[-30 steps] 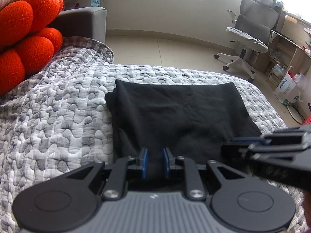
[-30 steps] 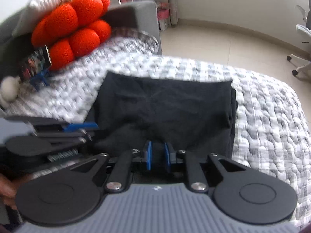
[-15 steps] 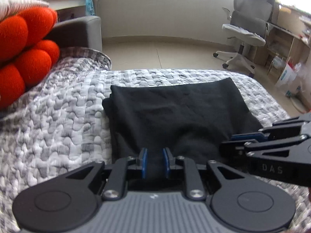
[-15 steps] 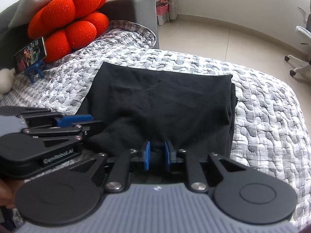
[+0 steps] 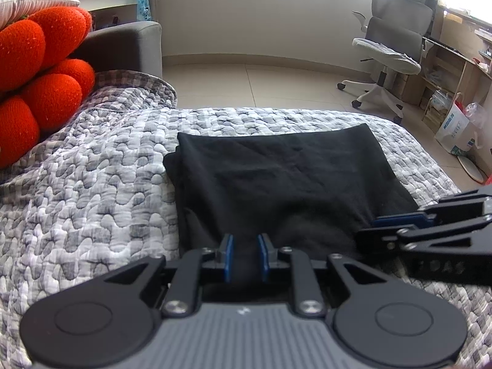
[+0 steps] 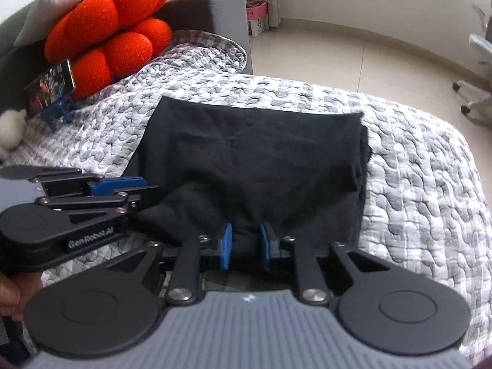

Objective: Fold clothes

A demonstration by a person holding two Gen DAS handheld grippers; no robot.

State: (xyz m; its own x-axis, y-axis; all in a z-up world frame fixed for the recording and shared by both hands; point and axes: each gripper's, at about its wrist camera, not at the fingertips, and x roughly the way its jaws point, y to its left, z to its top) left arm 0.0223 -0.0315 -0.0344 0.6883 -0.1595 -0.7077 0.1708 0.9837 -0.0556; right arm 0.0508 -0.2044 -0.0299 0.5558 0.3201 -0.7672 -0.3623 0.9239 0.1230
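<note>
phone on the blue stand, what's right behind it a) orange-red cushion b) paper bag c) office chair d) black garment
a: in the right wrist view the phone on its blue stand leans in front of the orange-red cushion, on the grey quilt.

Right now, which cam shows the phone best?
Right wrist view: the phone stands on a blue stand in front of the orange cushion, screen lit. The left wrist view shows the cushion but no phone.
</note>
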